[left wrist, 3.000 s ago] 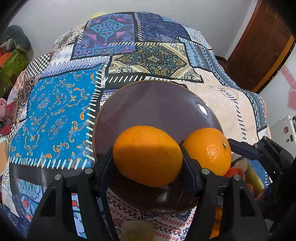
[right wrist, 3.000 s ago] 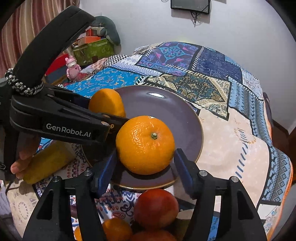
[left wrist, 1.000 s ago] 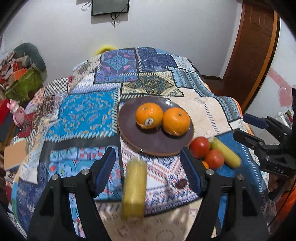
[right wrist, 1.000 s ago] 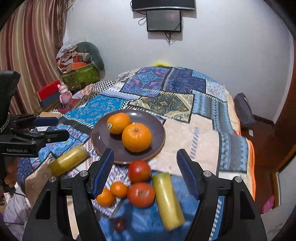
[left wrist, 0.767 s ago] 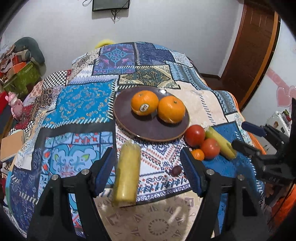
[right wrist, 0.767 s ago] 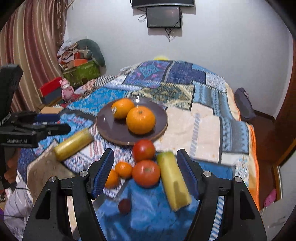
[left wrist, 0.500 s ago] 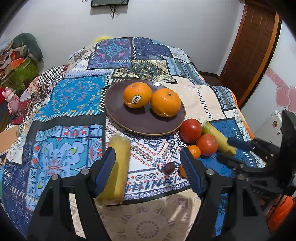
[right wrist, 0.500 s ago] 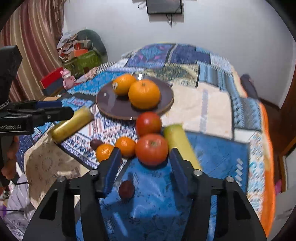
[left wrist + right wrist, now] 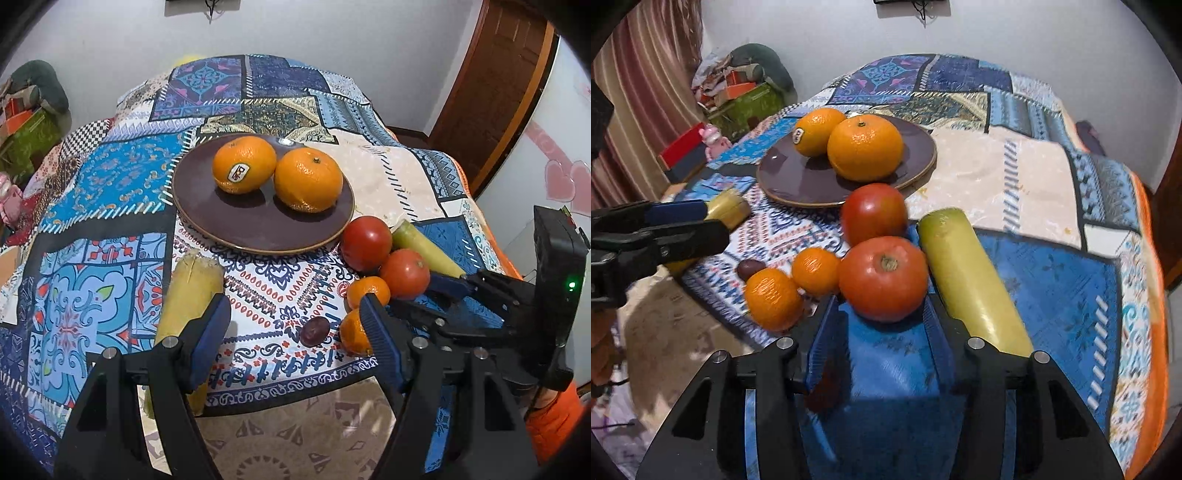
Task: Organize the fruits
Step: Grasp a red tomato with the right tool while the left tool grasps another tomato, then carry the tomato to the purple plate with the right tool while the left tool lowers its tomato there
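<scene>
Two big oranges sit on a dark brown plate on the patchwork cloth; the plate also shows in the right wrist view. Two red tomatoes, two small oranges, a dark plum and a pale yellow-green cylinder lie near the plate. My right gripper is open, just before the near tomato, jaws on either side of it. My left gripper is open and empty, above the cloth beside a yellow cylinder.
The patchwork cloth covers a rounded bed or table that drops off at its near edge. Boxes and clutter stand at the far left by a striped curtain. A wooden door is at the right.
Both grippers let go of the two big oranges on the plate and drew back. The right gripper then dropped toward the near tomato and its jaws narrowed; the left moved closer over the cloth.
</scene>
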Demonstrator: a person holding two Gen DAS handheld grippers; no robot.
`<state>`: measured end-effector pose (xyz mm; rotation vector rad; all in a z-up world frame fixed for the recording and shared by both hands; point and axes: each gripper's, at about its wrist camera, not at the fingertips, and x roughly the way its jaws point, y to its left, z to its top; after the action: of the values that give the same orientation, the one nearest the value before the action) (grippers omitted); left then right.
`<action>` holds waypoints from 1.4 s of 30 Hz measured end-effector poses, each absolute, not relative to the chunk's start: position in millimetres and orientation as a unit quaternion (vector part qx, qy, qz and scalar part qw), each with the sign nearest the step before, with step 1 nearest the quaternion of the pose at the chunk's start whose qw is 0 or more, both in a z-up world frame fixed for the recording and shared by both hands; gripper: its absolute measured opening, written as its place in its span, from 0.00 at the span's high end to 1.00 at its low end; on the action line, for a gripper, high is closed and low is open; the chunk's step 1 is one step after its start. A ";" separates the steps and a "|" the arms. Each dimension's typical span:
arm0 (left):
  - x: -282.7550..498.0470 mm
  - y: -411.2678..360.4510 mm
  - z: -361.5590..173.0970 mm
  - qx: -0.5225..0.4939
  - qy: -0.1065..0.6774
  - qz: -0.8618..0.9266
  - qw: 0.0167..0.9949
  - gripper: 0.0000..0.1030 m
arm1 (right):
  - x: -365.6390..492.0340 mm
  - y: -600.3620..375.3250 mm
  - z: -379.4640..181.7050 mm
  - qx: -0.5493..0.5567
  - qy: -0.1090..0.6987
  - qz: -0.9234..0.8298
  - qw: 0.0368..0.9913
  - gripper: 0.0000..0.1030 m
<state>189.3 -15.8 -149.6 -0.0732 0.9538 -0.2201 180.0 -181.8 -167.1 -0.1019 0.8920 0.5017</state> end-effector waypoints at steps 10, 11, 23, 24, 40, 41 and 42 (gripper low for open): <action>196.6 -22.6 -156.7 -0.034 0.469 -0.115 0.875 0.30 | 186.6 -180.0 -167.1 -0.048 0.420 0.238 0.874 0.55; 197.5 -24.1 -157.0 -0.033 0.470 -0.116 0.875 0.30 | 186.4 -180.5 -166.8 -0.046 0.420 0.238 0.875 0.55; 214.3 -54.0 -146.6 -0.016 0.465 -0.144 0.873 0.30 | 178.6 -207.4 -135.6 -0.037 0.395 0.230 0.889 0.55; 216.4 -56.7 -147.0 -0.017 0.466 -0.147 0.872 0.30 | 179.4 -211.1 -133.8 -0.036 0.394 0.227 0.890 0.55; 250.4 -100.0 -180.2 0.005 0.508 -0.149 0.849 0.46 | 187.9 -235.1 -124.6 -0.028 0.376 0.218 0.900 0.55; 252.3 -100.4 -181.8 0.003 0.511 -0.148 0.847 0.46 | 188.4 -234.3 -125.2 -0.027 0.375 0.221 0.900 0.55; 254.2 -101.8 -183.6 0.003 0.514 -0.148 0.845 0.46 | 187.8 -235.8 -125.6 -0.027 0.374 0.222 0.900 0.55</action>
<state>254.2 -101.8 -183.6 0.0059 1.0850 -0.3119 187.8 -235.8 -125.6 -0.0554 0.7747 0.4589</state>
